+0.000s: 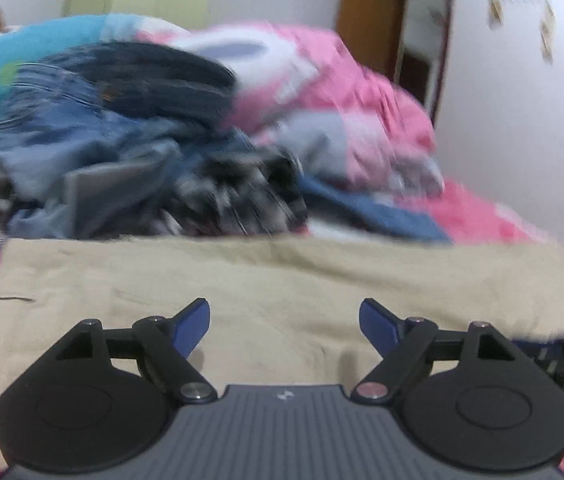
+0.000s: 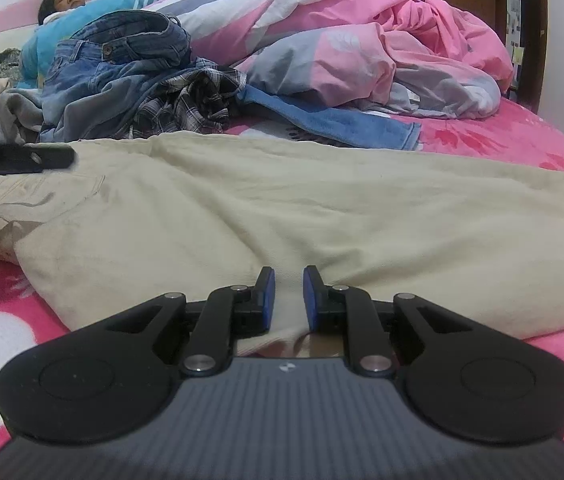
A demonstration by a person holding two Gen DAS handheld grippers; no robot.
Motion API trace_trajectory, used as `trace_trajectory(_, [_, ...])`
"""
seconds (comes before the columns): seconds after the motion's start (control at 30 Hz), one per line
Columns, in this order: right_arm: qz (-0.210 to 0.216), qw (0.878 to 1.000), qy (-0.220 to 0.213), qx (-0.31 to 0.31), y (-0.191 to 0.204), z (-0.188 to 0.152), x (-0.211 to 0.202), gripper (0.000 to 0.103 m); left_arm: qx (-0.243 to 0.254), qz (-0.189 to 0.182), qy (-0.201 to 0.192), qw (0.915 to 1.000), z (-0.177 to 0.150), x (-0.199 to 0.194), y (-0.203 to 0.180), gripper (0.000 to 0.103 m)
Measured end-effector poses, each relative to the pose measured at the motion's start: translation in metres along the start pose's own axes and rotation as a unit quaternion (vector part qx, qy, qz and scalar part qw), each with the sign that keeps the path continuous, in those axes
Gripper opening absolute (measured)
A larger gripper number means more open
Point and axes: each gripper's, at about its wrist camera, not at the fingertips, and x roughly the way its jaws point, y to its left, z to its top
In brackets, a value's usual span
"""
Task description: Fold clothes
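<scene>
Left gripper (image 1: 284,326): jaws wide apart, nothing between them, only flat beige cloth under the gap. Its view is motion-blurred, so seams and edges there are hard to read.

Beige trousers (image 2: 282,216): spread flat on the pink floral bedsheet (image 2: 522,140), long axis running left to right across both views. Waistband and pocket end lies to the left in the right wrist view; the far leg runs off to the right.

Right gripper (image 2: 288,298): jaws narrow, with a raised ridge of the trousers' near edge standing between the blue pads (image 2: 269,300). It looks pinched there, though actual pad contact is hard to confirm.

The relation that counts: both claws sit at the near long edge, pointing across the cloth toward the far edge. The left one is nearer the waistband end and the right one is further along the leg. I judge a fold along the long axis needs the left claw to take its own bit of the near edge first.

View differences: the right wrist view is sharp and shows the left gripper's black finger at its left margin, above the pocket area. It also shows the heap of jeans (image 2: 121,52), a plaid shirt (image 2: 189,100), a pink quilt (image 2: 382,40) and a person lying at the far end. The left wrist view alone shows a brown door (image 1: 366,16).
</scene>
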Motion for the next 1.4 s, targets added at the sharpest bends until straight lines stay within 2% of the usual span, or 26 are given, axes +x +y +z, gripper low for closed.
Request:
trace_trajectory(0.07, [-0.001, 1.0, 0.0, -0.002, 0.002, 0.001, 0.001, 0.014, 0.019, 0.012, 0.03, 0.9993, -0.01, 0.014, -0.007, 0.084])
trace_trajectory(0.37, [0.008, 1.0, 0.003, 0.011, -0.003, 0.008, -0.006, 0.015, 0.007, 0.004, 0.034, 0.9994, -0.015, 0.019, -0.001, 0.086])
trace_trajectory(0.53, [0.006, 0.999, -0.046, 0.017, -0.004, 0.034, -0.03, 0.015, 0.009, 0.005, 0.033, 0.9994, -0.014, 0.019, -0.003, 0.086])
trace_trajectory(0.63, [0.01, 0.998, -0.056, -0.005, -0.001, 0.049, -0.025, 0.015, 0.01, 0.007, 0.032, 0.9994, -0.015, 0.018, -0.003, 0.086])
trace_trajectory(0.73, [0.006, 0.999, -0.035, -0.024, 0.0, 0.053, 0.001, 0.015, 0.01, 0.007, 0.032, 0.9994, -0.015, 0.018, -0.003, 0.086])
trace_trajectory(0.87, [-0.002, 1.0, 0.024, -0.014, -0.013, 0.037, 0.055, 0.015, 0.011, 0.007, 0.032, 0.9994, -0.016, 0.018, -0.004, 0.086])
trace_trajectory(1.07, [0.0, 1.0, 0.013, -0.001, -0.014, 0.037, 0.051, 0.016, 0.01, 0.006, 0.03, 0.9995, -0.016, 0.018, -0.003, 0.086])
trace_trajectory(1.17, [0.001, 0.999, -0.001, 0.043, -0.028, 0.036, 0.043, 0.018, 0.009, 0.005, 0.03, 0.9995, -0.016, 0.018, -0.002, 0.086])
trace_trajectory(1.23, [0.007, 0.994, -0.02, 0.109, -0.051, 0.031, 0.028, 0.019, 0.008, 0.004, 0.03, 0.9995, -0.016, 0.018, -0.002, 0.087])
trace_trajectory(1.33, [0.017, 0.97, -0.057, 0.236, -0.096, 0.019, -0.003, 0.022, 0.006, 0.002, 0.03, 0.9995, -0.016, 0.018, -0.002, 0.087])
trace_trajectory(1.4, [-0.019, 0.952, -0.076, 0.295, -0.131, 0.003, -0.029, 0.028, 0.006, 0.002, 0.03, 0.9995, -0.016, 0.018, -0.001, 0.087])
